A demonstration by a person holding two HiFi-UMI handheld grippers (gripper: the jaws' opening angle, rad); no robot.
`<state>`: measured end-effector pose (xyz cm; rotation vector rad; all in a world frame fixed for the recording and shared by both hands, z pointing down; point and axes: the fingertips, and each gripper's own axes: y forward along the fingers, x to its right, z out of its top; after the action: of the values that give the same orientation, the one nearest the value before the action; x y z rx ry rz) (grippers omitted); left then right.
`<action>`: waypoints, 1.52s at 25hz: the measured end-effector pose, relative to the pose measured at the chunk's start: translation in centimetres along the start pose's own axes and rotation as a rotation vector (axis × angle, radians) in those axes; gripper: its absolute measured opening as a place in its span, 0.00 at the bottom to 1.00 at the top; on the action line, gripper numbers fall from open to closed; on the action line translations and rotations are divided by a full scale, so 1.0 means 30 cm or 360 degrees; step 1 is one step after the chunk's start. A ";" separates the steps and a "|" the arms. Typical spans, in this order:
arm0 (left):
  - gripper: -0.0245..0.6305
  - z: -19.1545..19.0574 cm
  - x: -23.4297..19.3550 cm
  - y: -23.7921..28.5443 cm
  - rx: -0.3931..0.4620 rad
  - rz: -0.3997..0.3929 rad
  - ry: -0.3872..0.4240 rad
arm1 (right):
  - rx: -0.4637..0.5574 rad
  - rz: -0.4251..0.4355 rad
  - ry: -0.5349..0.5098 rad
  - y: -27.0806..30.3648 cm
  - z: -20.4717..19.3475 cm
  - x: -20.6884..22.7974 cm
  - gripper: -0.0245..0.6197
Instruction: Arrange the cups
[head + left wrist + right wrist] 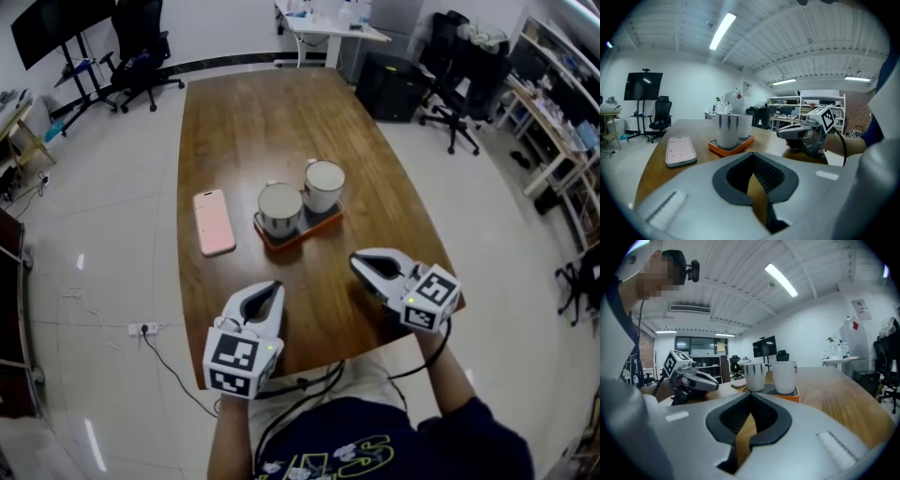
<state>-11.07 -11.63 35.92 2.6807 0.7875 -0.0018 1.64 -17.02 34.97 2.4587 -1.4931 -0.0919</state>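
Two cups stand side by side on a small orange tray [305, 232] in the middle of the wooden table [253, 122]: a striped cup [279, 208] on the left and a plain white cup [323, 186] on the right. My left gripper [267, 295] hovers at the table's near edge, short of the tray, its jaws together and empty. My right gripper [361, 265] is off to the tray's near right, shut with nothing in it. In the right gripper view both cups [755, 377] stand upright ahead, apart from the jaws.
A pink phone [214, 221] lies flat on the table left of the tray. Office chairs [141, 47] and a desk [328, 28] stand on the floor beyond the far end. Shelving [562, 122] lines the right side of the room.
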 end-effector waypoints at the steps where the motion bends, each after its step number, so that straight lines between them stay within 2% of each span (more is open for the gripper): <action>1: 0.04 0.003 0.011 0.013 -0.0003 -0.0039 0.0012 | 0.0018 0.0020 -0.0018 -0.002 0.004 0.001 0.05; 4: 0.04 0.017 0.040 0.047 -0.0011 -0.0136 0.0034 | 0.0101 0.0012 -0.0040 -0.002 0.043 0.023 0.05; 7: 0.04 0.037 0.037 0.043 0.0016 -0.0125 0.0029 | 0.0129 -0.0024 -0.0034 0.011 0.048 0.048 0.05; 11: 0.04 0.074 0.030 -0.009 0.0219 -0.0059 0.0066 | 0.0123 -0.0004 -0.0038 0.016 0.048 0.044 0.05; 13: 0.04 0.080 0.028 -0.020 0.0261 -0.0045 0.0075 | 0.0119 -0.0005 -0.0037 0.016 0.046 0.045 0.05; 38: 0.04 0.071 0.023 -0.018 0.0251 -0.0047 0.0067 | 0.0120 -0.0045 -0.0024 0.019 0.039 0.058 0.05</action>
<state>-10.57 -11.52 33.67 2.8253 0.8736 -0.0156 1.75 -19.03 34.13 2.5437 -1.4946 -0.0606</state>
